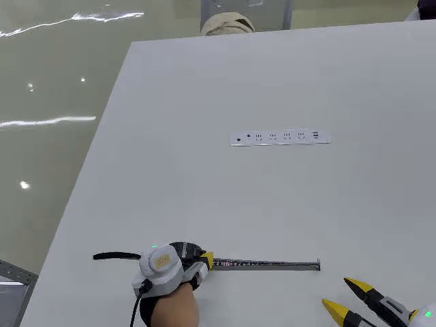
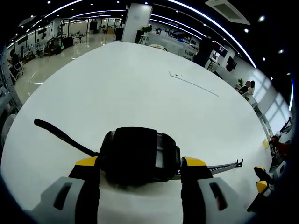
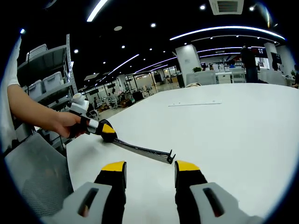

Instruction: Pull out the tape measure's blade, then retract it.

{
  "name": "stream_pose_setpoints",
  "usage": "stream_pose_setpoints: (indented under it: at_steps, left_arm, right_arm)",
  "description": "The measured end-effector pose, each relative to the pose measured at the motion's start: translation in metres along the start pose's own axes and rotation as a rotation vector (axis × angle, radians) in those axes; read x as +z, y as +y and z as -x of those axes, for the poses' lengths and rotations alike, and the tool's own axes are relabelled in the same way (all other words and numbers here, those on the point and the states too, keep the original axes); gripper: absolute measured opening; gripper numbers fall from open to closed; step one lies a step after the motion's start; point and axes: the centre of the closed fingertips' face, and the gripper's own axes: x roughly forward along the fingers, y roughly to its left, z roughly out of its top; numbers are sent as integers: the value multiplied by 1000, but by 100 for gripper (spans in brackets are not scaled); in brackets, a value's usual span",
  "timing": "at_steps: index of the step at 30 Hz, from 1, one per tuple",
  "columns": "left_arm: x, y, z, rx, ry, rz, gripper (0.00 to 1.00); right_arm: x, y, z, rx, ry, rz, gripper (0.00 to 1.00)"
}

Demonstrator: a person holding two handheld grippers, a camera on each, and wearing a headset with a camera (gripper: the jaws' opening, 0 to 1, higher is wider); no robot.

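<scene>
On the table (image 1: pixel 272 82), left gripper (image 2: pixel 140 162) has its fingers (image 2: pixel 194 163) clamped on the tape measure (image 2: pixel 135 151), case between them. The blade (image 1: pixel 266 264) is out, lying flat and running away from those fingers. Right gripper (image 3: pixel 150 166) has its fingers (image 3: pixel 114 167) apart, with the blade's tip just ahead of them, not touching.

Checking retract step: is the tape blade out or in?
Out. Blade lies extended on the table from the case in the left hand-held gripper.
</scene>
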Motion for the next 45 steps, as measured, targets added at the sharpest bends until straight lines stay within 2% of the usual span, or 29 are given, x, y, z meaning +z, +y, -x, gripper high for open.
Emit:
stream_pose_setpoints:
  at_steps: [5, 22, 34, 45]
  left_arm:
    - [-2, 2, 0, 11, 17, -32, 67]
    - [-1, 4, -1, 14, 16, -19, 67]
    - [-1, 3, -1, 12, 17, -15, 67]
    - [-1, 3, -1, 11, 16, -13, 67]
  right_arm:
    - [0, 1, -1, 4, -4, -7, 40]
    - [-1, 2, -5, 15, 2, -1, 39]
    - [4, -10, -22, 104, 57, 28, 40]
    - [4, -17, -35, 169, 90, 15, 42]
